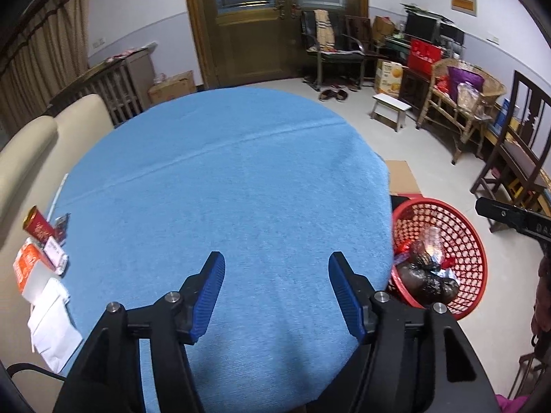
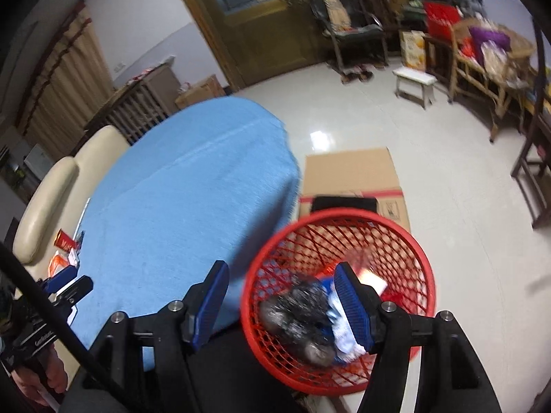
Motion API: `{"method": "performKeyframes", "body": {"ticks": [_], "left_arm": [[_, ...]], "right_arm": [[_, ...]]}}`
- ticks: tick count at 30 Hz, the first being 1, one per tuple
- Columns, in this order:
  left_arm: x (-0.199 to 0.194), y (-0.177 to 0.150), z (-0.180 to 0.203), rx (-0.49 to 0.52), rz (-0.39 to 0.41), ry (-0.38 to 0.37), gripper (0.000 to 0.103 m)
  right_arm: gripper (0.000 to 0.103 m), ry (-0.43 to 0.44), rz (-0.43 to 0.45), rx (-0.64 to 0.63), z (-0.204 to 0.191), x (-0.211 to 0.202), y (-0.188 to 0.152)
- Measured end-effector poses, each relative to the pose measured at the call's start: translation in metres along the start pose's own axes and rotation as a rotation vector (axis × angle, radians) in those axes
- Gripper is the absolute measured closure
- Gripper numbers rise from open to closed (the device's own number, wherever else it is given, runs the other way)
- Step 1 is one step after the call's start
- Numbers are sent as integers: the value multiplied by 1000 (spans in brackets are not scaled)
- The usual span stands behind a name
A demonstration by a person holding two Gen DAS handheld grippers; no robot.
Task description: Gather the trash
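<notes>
Trash fills the red basket (image 2: 339,227) on the floor beside the blue table (image 1: 224,179): dark bag (image 2: 296,306), clear bottle (image 1: 434,241), blurred wrappers. Left gripper (image 1: 276,268) and right gripper (image 2: 281,277) gape, holding nothing.

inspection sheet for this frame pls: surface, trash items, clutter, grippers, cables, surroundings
Surface: round table with blue cloth, middle bare.
Job's things: red mesh basket on the floor beside the table, holding a dark bag, a clear plastic bottle and wrappers. Red cup, orange packet and white paper lie at the cloth's left edge.
Clutter: flat cardboard behind the basket.
Grippers: left gripper open over the cloth, empty; right gripper open at the basket, empty.
Cables: black cable beside the left gripper.
Surroundings: beige sofa, wooden door, chairs, white stool.
</notes>
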State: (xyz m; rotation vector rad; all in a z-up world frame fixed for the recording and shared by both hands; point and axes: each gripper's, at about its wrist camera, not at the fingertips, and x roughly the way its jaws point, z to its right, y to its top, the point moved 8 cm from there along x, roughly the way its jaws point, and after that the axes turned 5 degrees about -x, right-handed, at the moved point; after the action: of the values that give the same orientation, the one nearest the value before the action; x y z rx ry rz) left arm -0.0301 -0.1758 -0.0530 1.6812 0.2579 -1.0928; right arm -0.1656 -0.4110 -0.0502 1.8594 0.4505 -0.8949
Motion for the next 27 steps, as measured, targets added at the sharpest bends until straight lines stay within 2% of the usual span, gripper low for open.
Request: {"method": "performKeyframes", "body": {"ticks": [6, 18, 25, 27], "left_arm": [[-17, 3, -25, -33, 47, 102, 30], [-52, 7, -61, -107, 130, 233, 27], [-75, 7, -76, -127, 178, 269, 27], [-82, 7, -81, -140, 191, 279, 22]], "right_arm": [[35, -26, 94, -169, -57, -10, 11], [35, -13, 112, -200, -103, -21, 7], [35, -12, 147, -244, -135, -32, 3], [35, -21, 168, -257, -140, -38, 3]]}}
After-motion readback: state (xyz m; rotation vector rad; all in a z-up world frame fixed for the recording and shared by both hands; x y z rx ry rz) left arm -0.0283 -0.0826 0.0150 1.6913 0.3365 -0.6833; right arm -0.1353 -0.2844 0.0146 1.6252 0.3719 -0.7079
